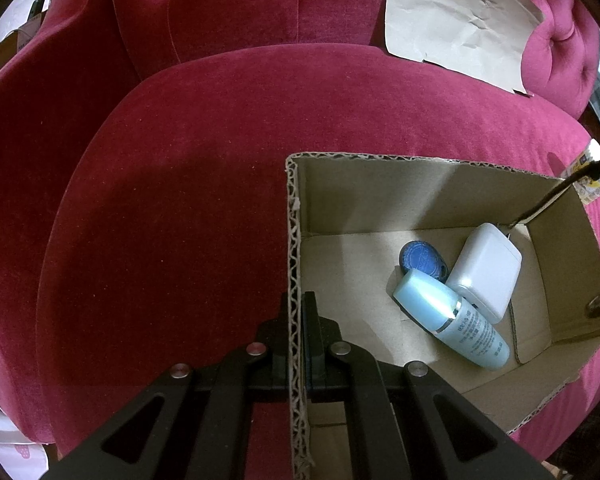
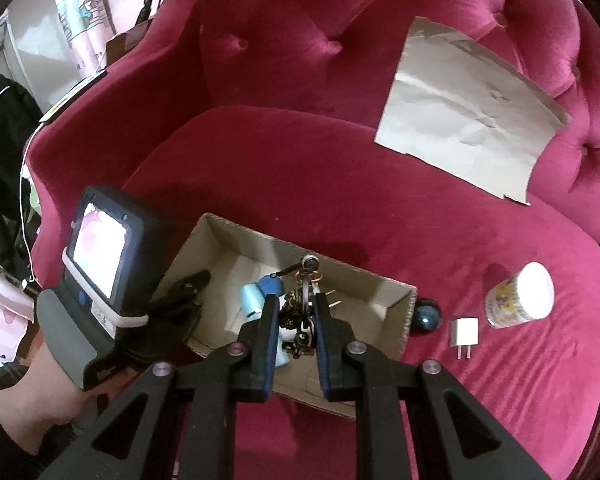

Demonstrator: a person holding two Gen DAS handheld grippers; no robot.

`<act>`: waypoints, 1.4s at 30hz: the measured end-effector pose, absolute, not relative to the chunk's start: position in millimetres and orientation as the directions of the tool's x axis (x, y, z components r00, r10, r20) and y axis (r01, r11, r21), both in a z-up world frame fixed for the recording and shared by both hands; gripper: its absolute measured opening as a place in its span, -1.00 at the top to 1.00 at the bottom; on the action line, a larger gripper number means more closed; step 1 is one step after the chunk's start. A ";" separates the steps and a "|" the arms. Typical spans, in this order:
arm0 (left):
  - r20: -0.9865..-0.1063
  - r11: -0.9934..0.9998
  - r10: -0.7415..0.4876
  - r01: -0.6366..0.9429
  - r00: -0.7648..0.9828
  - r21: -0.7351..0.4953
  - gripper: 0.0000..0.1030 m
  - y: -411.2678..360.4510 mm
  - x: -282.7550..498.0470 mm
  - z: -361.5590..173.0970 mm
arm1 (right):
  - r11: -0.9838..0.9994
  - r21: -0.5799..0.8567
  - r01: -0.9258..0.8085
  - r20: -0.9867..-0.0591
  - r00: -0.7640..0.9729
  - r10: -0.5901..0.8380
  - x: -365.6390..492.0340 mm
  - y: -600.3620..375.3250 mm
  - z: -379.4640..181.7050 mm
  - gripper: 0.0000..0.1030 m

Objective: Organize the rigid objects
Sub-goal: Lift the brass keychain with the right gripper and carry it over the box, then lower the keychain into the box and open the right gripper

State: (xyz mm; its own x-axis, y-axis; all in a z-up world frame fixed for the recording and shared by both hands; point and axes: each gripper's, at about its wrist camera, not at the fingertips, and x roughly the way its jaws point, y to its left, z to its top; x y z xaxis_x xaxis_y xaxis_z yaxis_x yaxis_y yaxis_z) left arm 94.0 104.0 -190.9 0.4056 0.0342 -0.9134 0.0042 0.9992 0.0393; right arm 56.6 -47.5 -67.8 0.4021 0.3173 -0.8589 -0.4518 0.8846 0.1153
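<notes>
One box (image 1: 420, 184), two chargers (image 2: 463, 331) — one bottle (image 1: 452, 316)

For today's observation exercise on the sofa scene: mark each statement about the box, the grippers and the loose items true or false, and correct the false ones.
1. The left gripper is clamped on a wall of the cardboard box. True.
2. The box is empty. False: it holds a light blue bottle, a white charger and a round blue item.
3. The right gripper holds a keychain bunch above the box. True.
4. The small white plug adapter lies inside the box. False: it lies on the sofa cushion, outside the box.
5. The white-lidded cup is on the cushion. True.
</notes>
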 end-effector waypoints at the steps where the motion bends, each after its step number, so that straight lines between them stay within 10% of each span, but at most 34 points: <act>1: -0.914 0.999 0.034 0.004 0.405 0.039 0.94 104.5 94.2 -190.7 | 0.883 0.117 -0.455 -0.859 0.399 0.320 56.5 -45.1 -69.2 0.69; 42: -0.913 0.999 0.033 0.005 0.406 0.039 0.94 103.7 94.2 -190.3 | 0.868 0.213 -0.448 -0.864 0.328 0.381 61.1 -12.3 -112.8 0.67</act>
State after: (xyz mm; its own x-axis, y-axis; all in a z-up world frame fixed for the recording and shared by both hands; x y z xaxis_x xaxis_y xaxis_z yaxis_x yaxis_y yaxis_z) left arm 94.2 103.7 -190.3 0.4062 0.0334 -0.9132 0.0046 0.9992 0.0386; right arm 61.1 -12.3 -112.8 0.3280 0.3815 -0.8642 -0.4479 0.8683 0.2133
